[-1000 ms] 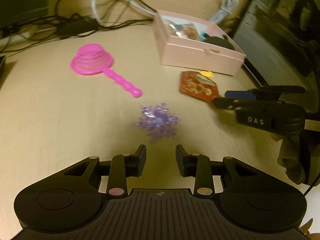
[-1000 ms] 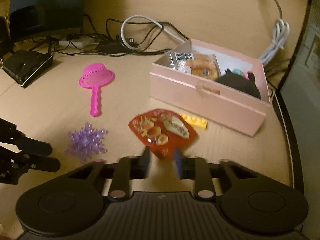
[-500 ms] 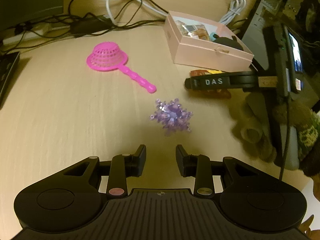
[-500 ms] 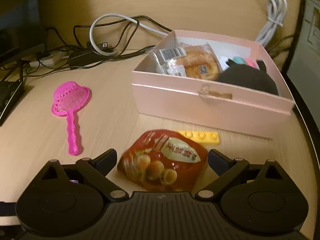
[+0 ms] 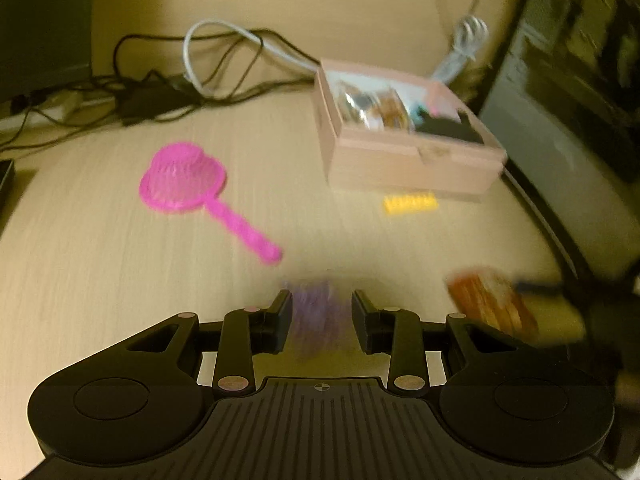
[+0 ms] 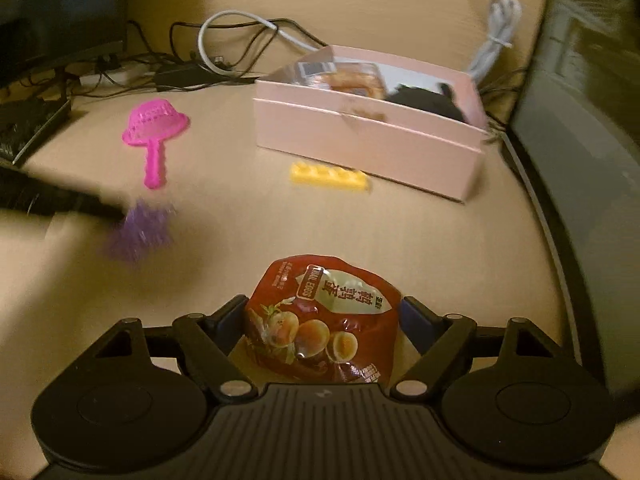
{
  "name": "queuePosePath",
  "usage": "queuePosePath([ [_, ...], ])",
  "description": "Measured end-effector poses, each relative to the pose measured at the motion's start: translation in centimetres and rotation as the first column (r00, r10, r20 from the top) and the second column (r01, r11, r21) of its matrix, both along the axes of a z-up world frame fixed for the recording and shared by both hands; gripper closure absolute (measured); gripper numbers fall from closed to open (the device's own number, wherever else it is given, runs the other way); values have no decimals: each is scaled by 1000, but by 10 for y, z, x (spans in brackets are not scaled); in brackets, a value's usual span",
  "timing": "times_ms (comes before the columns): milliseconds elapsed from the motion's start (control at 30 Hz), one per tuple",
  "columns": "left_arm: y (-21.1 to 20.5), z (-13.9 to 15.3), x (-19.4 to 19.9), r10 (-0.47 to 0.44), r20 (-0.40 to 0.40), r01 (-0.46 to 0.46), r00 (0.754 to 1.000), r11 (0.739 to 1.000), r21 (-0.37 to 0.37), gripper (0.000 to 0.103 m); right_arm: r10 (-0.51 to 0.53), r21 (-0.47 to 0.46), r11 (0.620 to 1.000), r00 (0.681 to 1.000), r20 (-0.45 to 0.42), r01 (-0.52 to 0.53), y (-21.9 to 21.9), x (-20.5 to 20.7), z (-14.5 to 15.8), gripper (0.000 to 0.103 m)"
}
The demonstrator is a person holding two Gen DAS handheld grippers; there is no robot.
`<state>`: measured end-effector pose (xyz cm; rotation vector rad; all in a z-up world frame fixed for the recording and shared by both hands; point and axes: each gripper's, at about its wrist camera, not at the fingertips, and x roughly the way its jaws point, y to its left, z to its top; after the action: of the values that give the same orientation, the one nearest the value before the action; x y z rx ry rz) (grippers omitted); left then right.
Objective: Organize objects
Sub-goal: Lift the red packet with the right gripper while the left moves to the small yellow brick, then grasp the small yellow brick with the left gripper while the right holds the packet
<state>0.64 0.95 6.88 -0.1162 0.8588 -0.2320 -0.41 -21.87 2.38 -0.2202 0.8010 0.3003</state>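
The pink box (image 6: 360, 140) at the back of the desk (image 6: 440, 240) already holds a wrapped pastry and a dark soft item, so sorting seems partly done. 4 things remain outside it. The red snack pouch (image 6: 320, 320) sits between the right gripper's (image 6: 322, 330) jaws, which have just been closing; both pads appear to press it. The pink strainer (image 5: 184, 178) and yellow brick (image 6: 330, 174) lie untouched. The purple snowflake (image 5: 316, 314) blurs between the left gripper's (image 5: 320, 316) narrow jaws; I cannot tell whether they clamp it.
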Motion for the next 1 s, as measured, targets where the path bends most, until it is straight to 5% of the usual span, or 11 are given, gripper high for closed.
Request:
queuePosePath([
  [167,-53,7,42,-146,57,145,988,989,24,67,-43,33,999,999,-3,43,-21,-14,0,15],
  [333,-107,-6,83,-364,79,338,928,912,234,64,-44,39,998,999,-12,45,-31,-22,-2,10],
  [567,-124,-23,117,-446,-13,430,895,856,288,65,-41,82,996,998,-40,44,-47,-32,-5,0],
  [867,-130,-32,122,-439,-37,437,898,878,196,68,-39,84,996,999,-16,41,-48,-39,-7,0],
  [1000,-128,-31,105,-417,-36,414,908,883,224,82,-47,87,995,999,-17,48,-48,-39,-8,0],
])
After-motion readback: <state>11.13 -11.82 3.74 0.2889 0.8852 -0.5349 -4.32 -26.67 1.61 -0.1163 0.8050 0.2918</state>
